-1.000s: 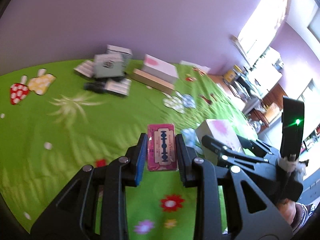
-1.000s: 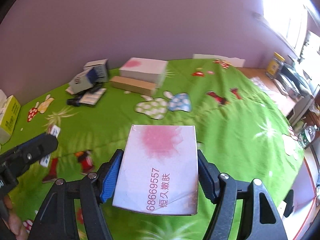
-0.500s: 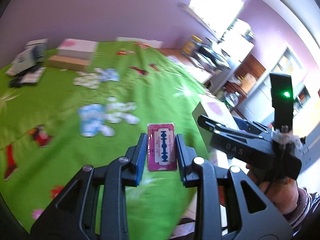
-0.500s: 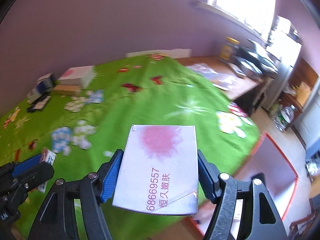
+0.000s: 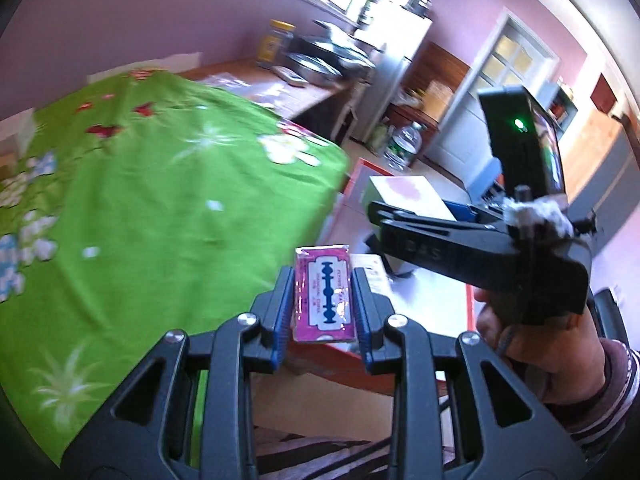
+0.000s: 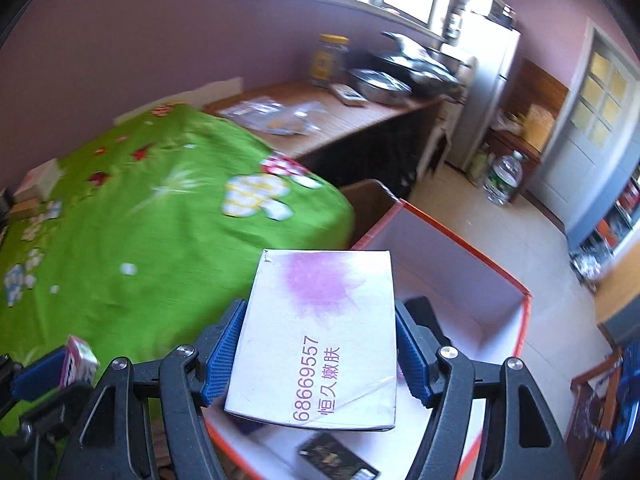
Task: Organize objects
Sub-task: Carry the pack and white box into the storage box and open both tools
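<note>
Razor-blade packet [image 5: 324, 294], one, pink, pinched upright in the left claw [image 5: 323, 300] at the near right edge of the green bedspread [image 5: 160, 200]; white carton [image 6: 320, 336] with purple print, one, clamped flat in the right claw [image 6: 320, 344] above the open orange-rimmed bin [image 6: 464, 236] on the floor to the right of the bed. Step in hand, as judged: carrying both items to the bin for deposit; next move calls for lowering each claw past the rim, then spreading it to drop its load. Bin contents visible: one dark flat packet [image 6: 338, 460]; anything else is hidden under the carton.
</note>
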